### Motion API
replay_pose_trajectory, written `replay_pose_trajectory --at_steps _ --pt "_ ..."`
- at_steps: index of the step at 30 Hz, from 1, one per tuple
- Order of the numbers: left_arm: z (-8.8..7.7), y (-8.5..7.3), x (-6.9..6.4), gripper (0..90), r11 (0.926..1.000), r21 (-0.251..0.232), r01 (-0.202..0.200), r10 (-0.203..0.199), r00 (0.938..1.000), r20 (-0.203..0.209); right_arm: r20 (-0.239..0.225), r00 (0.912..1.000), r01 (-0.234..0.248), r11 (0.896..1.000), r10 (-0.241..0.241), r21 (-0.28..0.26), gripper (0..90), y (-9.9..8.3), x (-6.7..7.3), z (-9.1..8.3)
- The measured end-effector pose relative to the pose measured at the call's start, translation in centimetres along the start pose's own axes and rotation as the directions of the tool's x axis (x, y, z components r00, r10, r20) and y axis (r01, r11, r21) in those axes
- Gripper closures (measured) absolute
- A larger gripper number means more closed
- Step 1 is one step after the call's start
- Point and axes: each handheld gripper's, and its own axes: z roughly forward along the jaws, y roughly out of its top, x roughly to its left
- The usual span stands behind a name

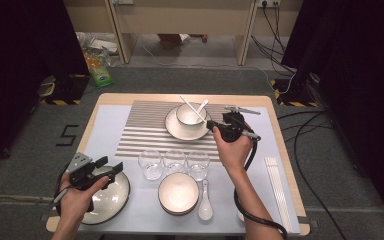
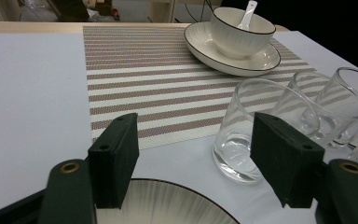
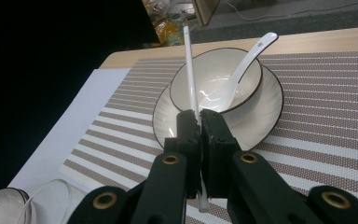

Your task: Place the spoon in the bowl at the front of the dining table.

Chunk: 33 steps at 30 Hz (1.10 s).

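Above the round ribbed bowl, the right gripper pinches a slim white chopstick.

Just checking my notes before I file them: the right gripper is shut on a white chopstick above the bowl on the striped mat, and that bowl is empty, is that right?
Not quite: the bowl is not empty, a white spoon rests in it, as the right gripper view shows. The rest holds: the right gripper is shut on the white chopstick above that bowl on the striped mat.

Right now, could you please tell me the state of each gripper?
Left gripper: open, holding nothing, jaws spread above the dark-rimmed plate.
Right gripper: closed on a white chopstick, over the bowl with the spoon.
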Motion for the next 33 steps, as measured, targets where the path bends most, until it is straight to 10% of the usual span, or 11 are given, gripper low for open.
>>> replay_pose_trajectory --at_steps 33 --pt "0.0 0.0 0.1 32.0 1.0000 -0.002 0.004 -0.004 1.0000 0.001 -0.026 0.9993 0.030 0.998 -0.028 0.055 86.9 -0.7 1.7 2.5"
